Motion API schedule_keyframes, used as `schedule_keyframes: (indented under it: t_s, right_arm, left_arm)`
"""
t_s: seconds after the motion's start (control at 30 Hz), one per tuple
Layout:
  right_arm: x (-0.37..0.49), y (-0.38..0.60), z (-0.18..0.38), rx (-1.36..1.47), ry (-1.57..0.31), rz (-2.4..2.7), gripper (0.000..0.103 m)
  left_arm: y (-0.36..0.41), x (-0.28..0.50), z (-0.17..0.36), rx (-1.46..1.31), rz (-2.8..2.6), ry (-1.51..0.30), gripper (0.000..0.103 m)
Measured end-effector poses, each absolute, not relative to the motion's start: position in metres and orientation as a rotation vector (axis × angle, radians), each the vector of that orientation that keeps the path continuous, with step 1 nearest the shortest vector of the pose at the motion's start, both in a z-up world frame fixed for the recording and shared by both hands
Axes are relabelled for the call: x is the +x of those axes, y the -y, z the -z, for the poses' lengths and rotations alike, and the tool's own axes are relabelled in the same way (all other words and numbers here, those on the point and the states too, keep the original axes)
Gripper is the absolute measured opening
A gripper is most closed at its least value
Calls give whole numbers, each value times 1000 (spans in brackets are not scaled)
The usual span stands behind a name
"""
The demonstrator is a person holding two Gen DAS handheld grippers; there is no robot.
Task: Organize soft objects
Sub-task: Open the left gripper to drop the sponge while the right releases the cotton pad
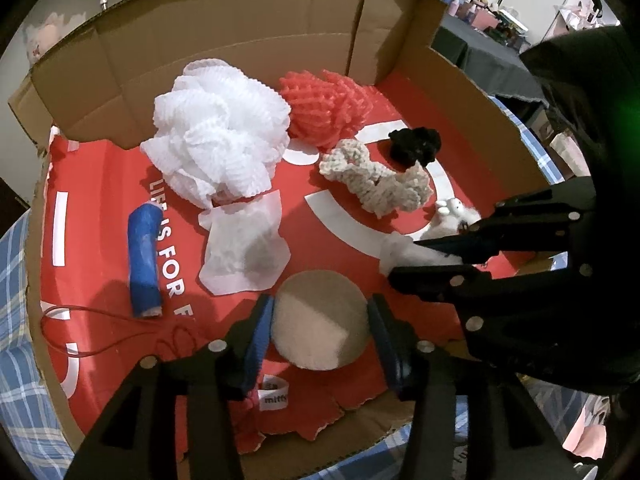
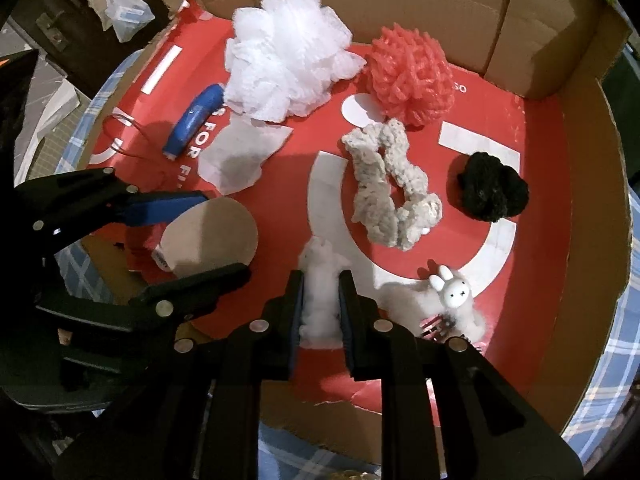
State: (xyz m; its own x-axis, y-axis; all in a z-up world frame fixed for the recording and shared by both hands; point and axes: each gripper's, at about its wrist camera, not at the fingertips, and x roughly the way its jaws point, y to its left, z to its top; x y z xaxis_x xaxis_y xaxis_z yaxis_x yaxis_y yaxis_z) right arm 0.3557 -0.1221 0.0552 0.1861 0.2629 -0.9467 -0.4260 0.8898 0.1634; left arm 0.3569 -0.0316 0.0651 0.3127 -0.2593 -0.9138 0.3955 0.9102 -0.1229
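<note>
A round beige puff lies flat on the red floor of the cardboard box. My left gripper stands open over it, its blue pads flanking the puff's edges without squeezing it. From the right wrist view, the left gripper and the puff show at the left. My right gripper is shut on a tuft of white cotton fluff low over the box floor. In the left wrist view, that right gripper shows at the right.
Inside the box lie a white mesh loofah, a coral loofah, a cream knitted scrunchie, a black scrunchie, a fluffy bunny clip, a blue roll and a white tissue. The box rests on blue plaid cloth.
</note>
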Motion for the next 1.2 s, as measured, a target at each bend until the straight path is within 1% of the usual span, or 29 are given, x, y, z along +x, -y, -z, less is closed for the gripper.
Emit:
schedule_keyframes:
  t_s: [0.13, 0.27, 0.33, 0.37, 0.4, 0.43, 0.63, 0.67, 0.7, 0.73, 0.77, 0.83, 0.97, 1.2]
  right_arm:
    - [360, 123, -53, -145, -1297, -477, 20]
    - [362, 125, -53, -156, -1293, -472, 28]
    - [363, 126, -54, -158, -1289, -466, 37]
    - [362, 127, -54, -160, -1287, -459, 48]
    - [361, 129, -55, -164, -1282, -447, 56]
    - [360, 131, -56, -165, -1274, -438, 58]
    - [354, 143, -68, -161, -1221, -391, 59]
    - [352, 145, -71, -156, -1214, -381, 62]
    - [349, 148, -73, -152, -1203, -370, 68]
    - [345, 150, -76, -148, -1191, -362, 71]
    - [341, 153, -80, -141, -1175, -352, 73]
    - [333, 158, -85, -130, -1144, -322, 73]
    - [315, 169, -91, -103, -1097, -268, 78]
    - [298, 173, -88, -80, -1063, -243, 78]
  left_arm:
    - [30, 357, -65, 129, 432, -1175, 57]
    - [26, 355, -68, 124, 424, -1169, 61]
    - [23, 354, -70, 119, 417, -1164, 65]
    - [20, 354, -71, 114, 413, -1163, 65]
    - [18, 353, -73, 109, 413, -1161, 66]
    - [15, 352, -75, 103, 410, -1157, 69]
    - [3, 341, -88, 71, 358, -1129, 83]
    - [1, 338, -90, 67, 347, -1124, 85]
    - [0, 335, -92, 64, 335, -1116, 88]
    - [-1, 331, -94, 61, 325, -1106, 90]
    - [-1, 327, -96, 57, 317, -1095, 91]
    - [-3, 320, -99, 50, 295, -1078, 97]
    - [-7, 309, -103, 22, 255, -1044, 99]
    - [-6, 304, -98, 15, 204, -1015, 102]
